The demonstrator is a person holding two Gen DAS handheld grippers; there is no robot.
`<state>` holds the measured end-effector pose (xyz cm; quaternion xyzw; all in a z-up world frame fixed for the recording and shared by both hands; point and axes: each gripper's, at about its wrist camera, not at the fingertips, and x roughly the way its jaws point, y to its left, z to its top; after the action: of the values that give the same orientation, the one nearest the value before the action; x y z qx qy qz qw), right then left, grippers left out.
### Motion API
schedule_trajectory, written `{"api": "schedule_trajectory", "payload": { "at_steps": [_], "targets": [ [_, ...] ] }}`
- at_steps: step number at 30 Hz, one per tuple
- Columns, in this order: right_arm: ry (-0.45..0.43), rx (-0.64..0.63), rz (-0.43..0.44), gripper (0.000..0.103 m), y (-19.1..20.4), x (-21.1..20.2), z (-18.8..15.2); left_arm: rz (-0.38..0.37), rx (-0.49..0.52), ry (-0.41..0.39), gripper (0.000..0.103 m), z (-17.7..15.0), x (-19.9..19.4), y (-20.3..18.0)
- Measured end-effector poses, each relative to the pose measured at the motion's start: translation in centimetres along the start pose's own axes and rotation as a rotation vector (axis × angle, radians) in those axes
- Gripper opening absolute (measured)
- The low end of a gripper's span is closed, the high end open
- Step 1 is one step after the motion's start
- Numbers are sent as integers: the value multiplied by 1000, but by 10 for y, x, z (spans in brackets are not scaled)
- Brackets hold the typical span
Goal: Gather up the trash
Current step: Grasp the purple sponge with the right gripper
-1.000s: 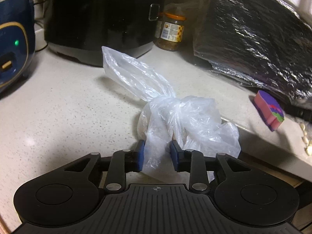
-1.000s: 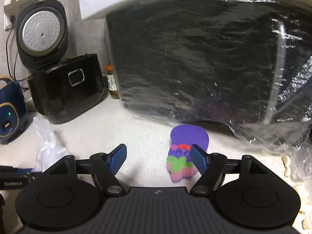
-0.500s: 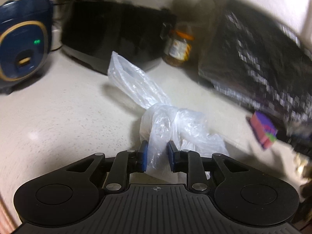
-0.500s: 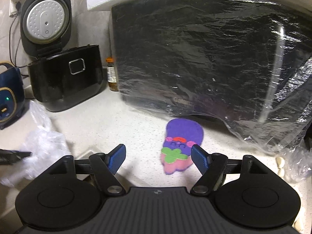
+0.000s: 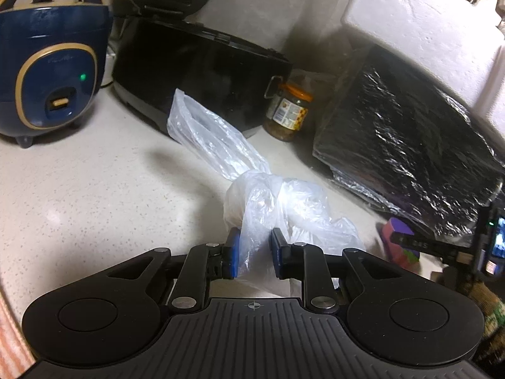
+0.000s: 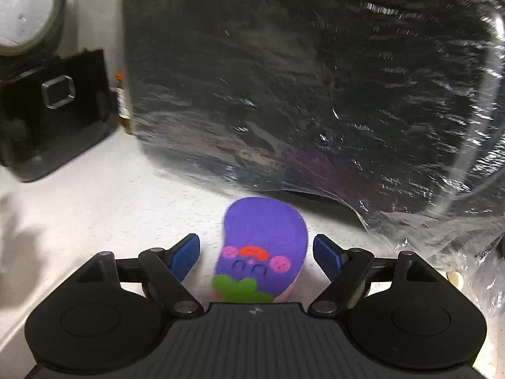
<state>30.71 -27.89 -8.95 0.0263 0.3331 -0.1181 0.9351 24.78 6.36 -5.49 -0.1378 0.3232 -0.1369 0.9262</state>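
A crumpled clear plastic bag (image 5: 277, 202) was seen on the speckled countertop (image 5: 94, 189), in front of a black cooker (image 5: 202, 75). Its near end was pinched between the blue pads of the left gripper (image 5: 254, 257), whose jaws had just been closing. A purple sponge (image 6: 263, 246) lay untouched between the spread, opening jaws of the right gripper (image 6: 256, 254), below a foil-wrapped block (image 6: 300, 79).
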Motion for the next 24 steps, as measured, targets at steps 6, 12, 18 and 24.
{"api": "schedule_trajectory", "payload": {
  "at_steps": [6,12,18,24],
  "targets": [
    [52,50,17,79,-11,15,-5,20,-16,11,24,-1,-2,4],
    [67,64,29,78,-15,22,-10,21,-20,26,24,-1,3,2],
    [38,68,73,62,-17,13,-7,22,-25,42,24,-4,8,2],
    [-28,45,139,62,-7,-16,-1,24,-29,46,24,-1,12,3]
  ]
}}
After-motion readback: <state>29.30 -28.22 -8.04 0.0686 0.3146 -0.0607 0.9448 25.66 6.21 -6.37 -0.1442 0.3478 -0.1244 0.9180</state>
